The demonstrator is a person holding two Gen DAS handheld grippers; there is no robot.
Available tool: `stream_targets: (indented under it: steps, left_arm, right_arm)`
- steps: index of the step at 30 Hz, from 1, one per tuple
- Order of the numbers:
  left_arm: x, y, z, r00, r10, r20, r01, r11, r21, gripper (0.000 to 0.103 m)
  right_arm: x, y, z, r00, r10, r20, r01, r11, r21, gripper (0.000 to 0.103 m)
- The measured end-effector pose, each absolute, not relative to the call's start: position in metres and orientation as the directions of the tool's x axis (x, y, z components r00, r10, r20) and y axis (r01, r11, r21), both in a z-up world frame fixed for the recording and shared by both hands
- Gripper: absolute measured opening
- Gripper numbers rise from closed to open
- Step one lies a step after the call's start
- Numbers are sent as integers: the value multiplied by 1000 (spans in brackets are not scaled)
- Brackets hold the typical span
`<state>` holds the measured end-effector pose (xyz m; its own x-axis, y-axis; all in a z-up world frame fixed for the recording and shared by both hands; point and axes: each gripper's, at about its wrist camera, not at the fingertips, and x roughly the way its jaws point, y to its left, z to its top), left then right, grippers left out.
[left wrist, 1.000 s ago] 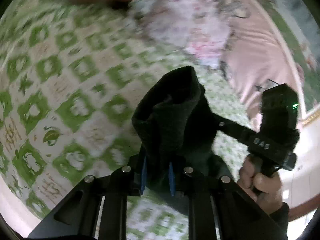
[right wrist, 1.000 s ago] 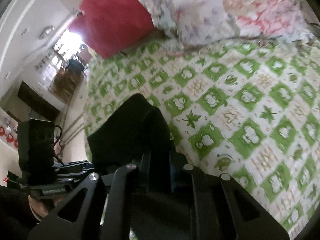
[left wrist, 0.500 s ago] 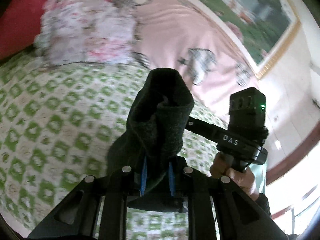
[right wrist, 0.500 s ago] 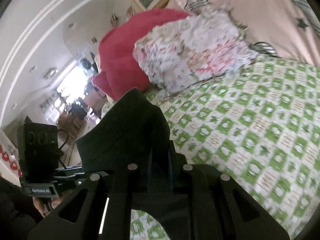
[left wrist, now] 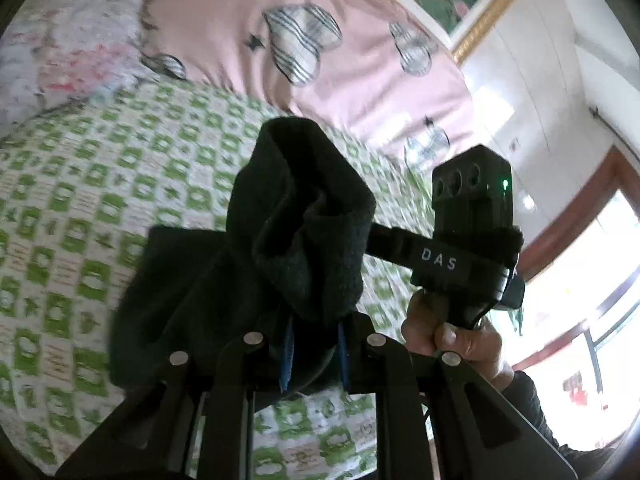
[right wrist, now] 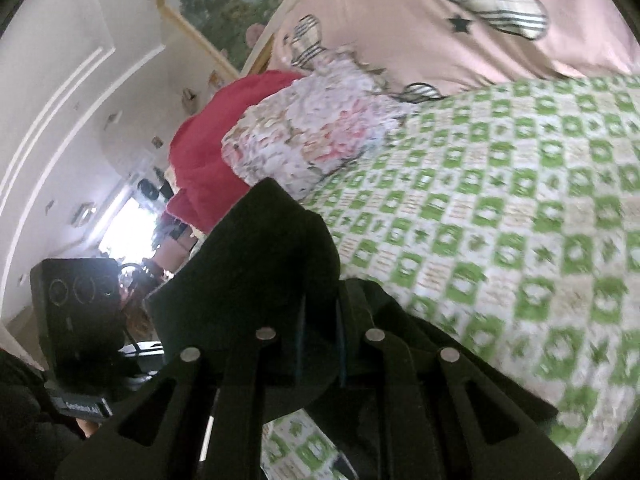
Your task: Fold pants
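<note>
Left gripper (left wrist: pixel 314 350) is clamping a bunched wad of the dark pants (left wrist: pixel 304 220); the blue pads (left wrist: pixel 287 354) are pinching the fabric from both sides, and the cloth is mushrooming up above the fingertips. The rest of the garment is hanging down and left from the clamp, above the green-and-white checked bedspread (left wrist: pixel 80 208).

Right gripper (right wrist: pixel 318 344) is gripping the pants (right wrist: pixel 256 264) too, jaws closed on a thick fold that is rising in front of the lens. The fabric is hiding the pads here, so the exact bite point is probably near the fold edge, hard to confirm.

In the left wrist view, the right gripper (left wrist: pixel 464 248) is sitting just right of the wad, with the person's right hand (left wrist: pixel 452 332) wrapping its handle, green LED lit. In the right wrist view, the left gripper (right wrist: pixel 80 320) is showing at lower left.

Background: pink quilt (left wrist: pixel 320 40) with striped heart patches is lying beyond the bedspread, a floral pillow (right wrist: pixel 316 132) is resting against a red pillow (right wrist: pixel 200 160), and a framed landscape picture (right wrist: pixel 224 0) is hanging on the wall.
</note>
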<state>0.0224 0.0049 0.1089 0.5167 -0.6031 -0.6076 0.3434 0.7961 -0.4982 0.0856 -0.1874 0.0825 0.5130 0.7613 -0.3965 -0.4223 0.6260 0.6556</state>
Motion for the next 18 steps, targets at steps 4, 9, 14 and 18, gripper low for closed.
stream_targets:
  steps: [4,9,14,18]
  left_arm:
    - [22,-27,96,473,-610,-636,385,792,-473,16]
    - [22,-57,77,426,-612,-666,422,786,-452,16]
    - [28,-72,57,393,-600,-697,436,789,-433,16]
    - [28,-78,47,386,-591,-708,448,791,-417,16]
  right_arm:
    - [73,-211,66,538,742,-400,-376,636,674,14]
    - [64,-234,45,557,727,-401,-327,636,699,14]
    - [62,-243,27,557,716,-421,-289,642,710,14]
    - [61,-247,17,557,709,-432,-271,647,713,14]
